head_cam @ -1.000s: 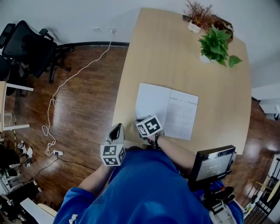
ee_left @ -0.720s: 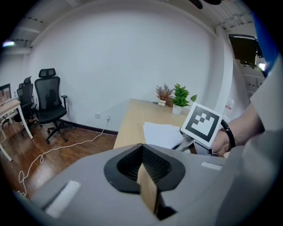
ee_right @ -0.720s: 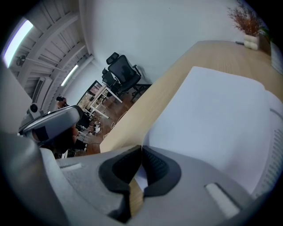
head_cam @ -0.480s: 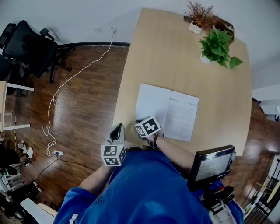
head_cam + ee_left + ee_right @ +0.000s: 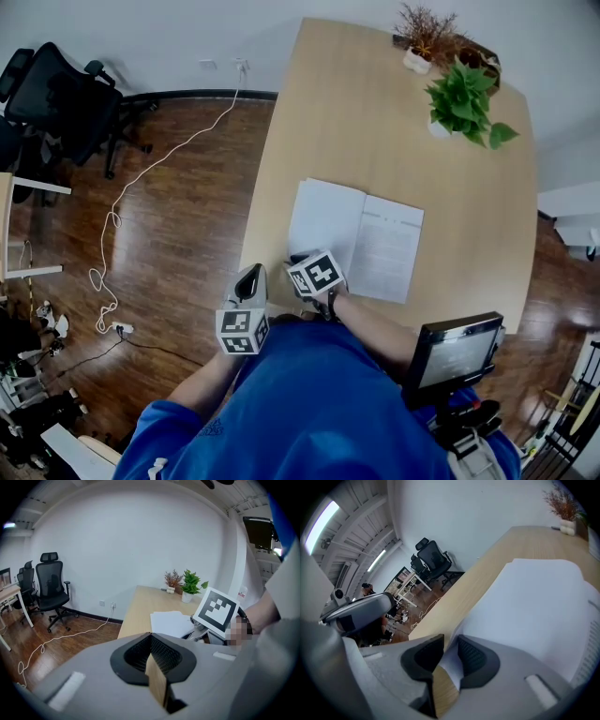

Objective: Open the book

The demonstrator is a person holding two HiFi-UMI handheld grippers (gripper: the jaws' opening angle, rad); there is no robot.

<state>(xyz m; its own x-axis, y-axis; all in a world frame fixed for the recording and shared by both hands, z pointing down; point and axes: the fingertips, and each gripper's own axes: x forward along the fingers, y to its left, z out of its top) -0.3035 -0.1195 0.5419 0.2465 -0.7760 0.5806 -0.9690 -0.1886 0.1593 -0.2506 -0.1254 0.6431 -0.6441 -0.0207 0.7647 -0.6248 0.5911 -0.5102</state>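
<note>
The book (image 5: 356,239) lies open and flat on the pale wooden table (image 5: 375,112), white pages up. My right gripper (image 5: 302,260) rests at the book's near left corner. In the right gripper view the book's pages (image 5: 534,602) fill the frame, and the corner of a page lies in the gap of my right gripper (image 5: 447,654). Its jaws have just been opening and no longer pinch the page. My left gripper (image 5: 249,278) hovers off the table's near left edge, shut and empty; in its own view the left gripper (image 5: 151,653) faces the book (image 5: 171,620).
Two potted plants, green (image 5: 459,98) and dried (image 5: 427,33), stand at the table's far right corner. A small screen (image 5: 455,352) sits at my right side. On the wooden floor to the left are an office chair (image 5: 56,94) and a white cable (image 5: 141,178).
</note>
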